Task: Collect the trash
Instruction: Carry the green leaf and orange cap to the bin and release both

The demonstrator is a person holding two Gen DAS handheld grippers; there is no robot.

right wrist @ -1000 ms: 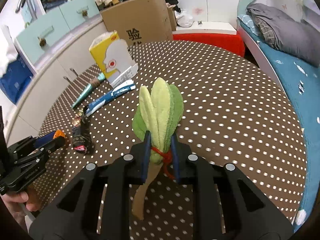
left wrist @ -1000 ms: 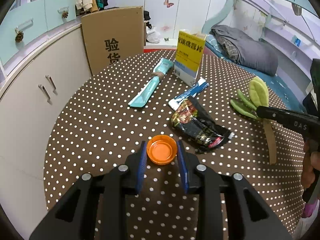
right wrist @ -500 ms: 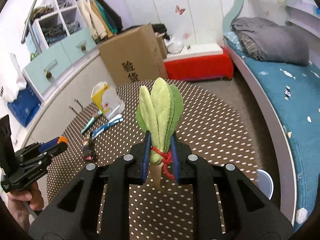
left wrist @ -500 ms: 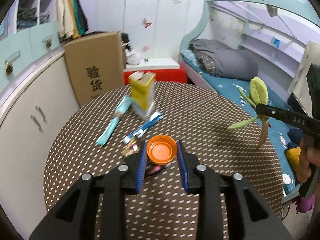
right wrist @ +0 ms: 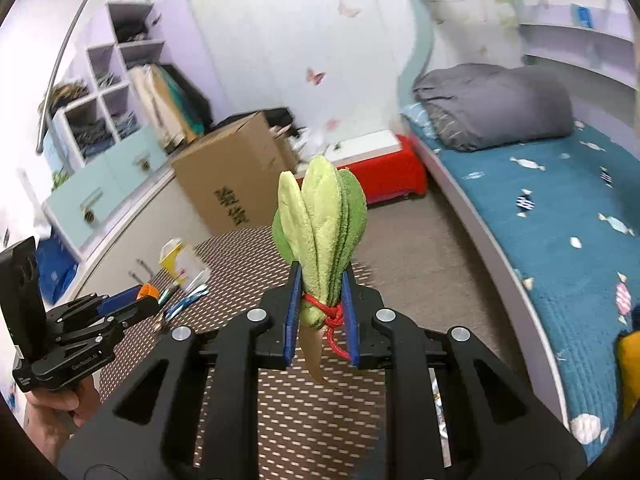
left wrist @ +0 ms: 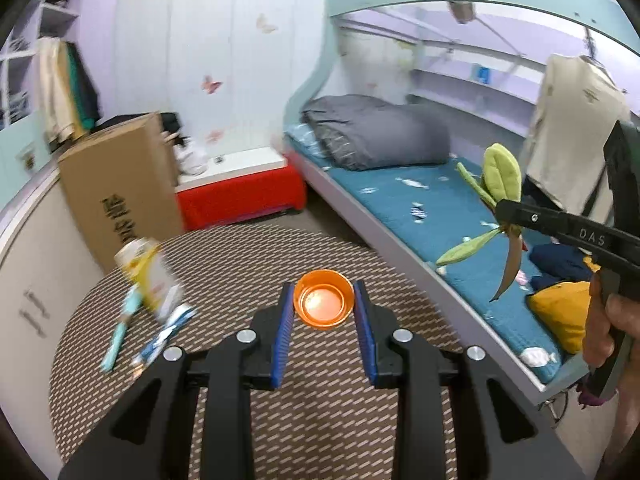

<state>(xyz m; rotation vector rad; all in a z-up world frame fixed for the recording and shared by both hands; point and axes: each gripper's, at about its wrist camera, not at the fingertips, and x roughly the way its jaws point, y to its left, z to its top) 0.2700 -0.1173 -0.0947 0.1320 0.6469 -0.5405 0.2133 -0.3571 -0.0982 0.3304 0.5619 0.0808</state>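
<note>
Both your hands are loaded and lifted above the table (left wrist: pixel 248 256), no bin shows in either view, so the drop spot can't be told; you'll have to find it before letting go. Your left gripper (left wrist: pixel 324 312) pinches the cap (left wrist: pixel 323 305) across its rim, one blue pad on each side, open mouth facing the camera, sitting right at the fingertips. Cap looks small, round, orange, shallow, hard plastic; likely to roll if it lands on edge. Your right gripper (right wrist: pixel 319 312) is clamped tight on the plush plant (right wrist: pixel 320 220) at its tied neck, just where the red string (right wrist: pixel 330 316) wraps. Its long axis runs along the fingers: green leaves stick out forward past the tips, brown stem hangs back and below the pads. In the left view one loose leaf and the stem dangle off to the side, so it's floppy and may snag on a rim. The two grippers ride side by side, the plant to the right of the cap, apart, not touching. Left on the table: yellow box (left wrist: pixel 150 276), teal tube (left wrist: pixel 120 332), blue wrapper (left wrist: pixel 168 332), all blurred.
</note>
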